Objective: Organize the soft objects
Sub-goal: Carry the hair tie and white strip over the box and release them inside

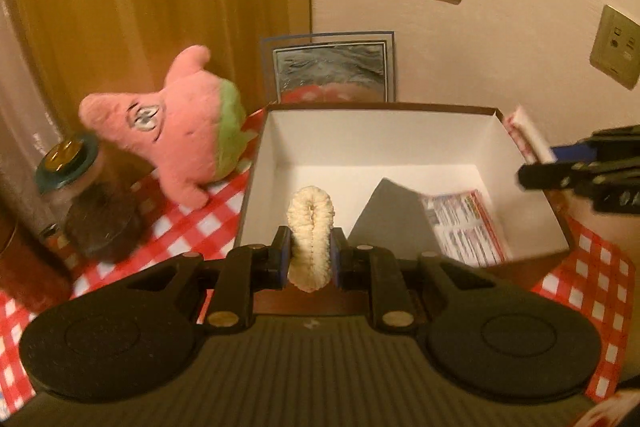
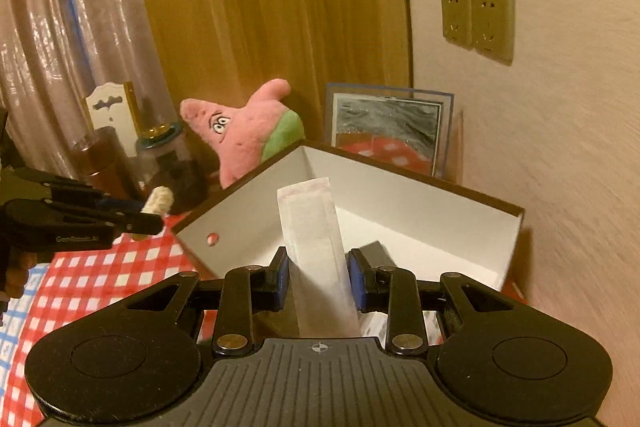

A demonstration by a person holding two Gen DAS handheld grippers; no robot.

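My left gripper [image 1: 310, 255] is shut on a cream fuzzy scrunchie [image 1: 311, 227], held above the near wall of an open white-lined cardboard box [image 1: 400, 143]. From the right wrist view the same gripper [image 2: 154, 215] shows at the left edge with the scrunchie [image 2: 159, 200] at its tip. My right gripper [image 2: 318, 279] is shut on a flat white tissue pack [image 2: 316, 247] that stands up over the box [image 2: 420, 199]. A pink star plush with green shorts [image 1: 180, 131] leans at the back left of the box, also seen as the plush [image 2: 244, 131].
Inside the box lie a dark grey flap [image 1: 394, 215] and a printed leaflet [image 1: 468, 227]. A jar with a gold lid [image 1: 80, 195] stands left on the red checked cloth [image 1: 180, 227]. A framed picture [image 1: 330, 71] leans on the wall behind. Curtain and wall sockets behind.
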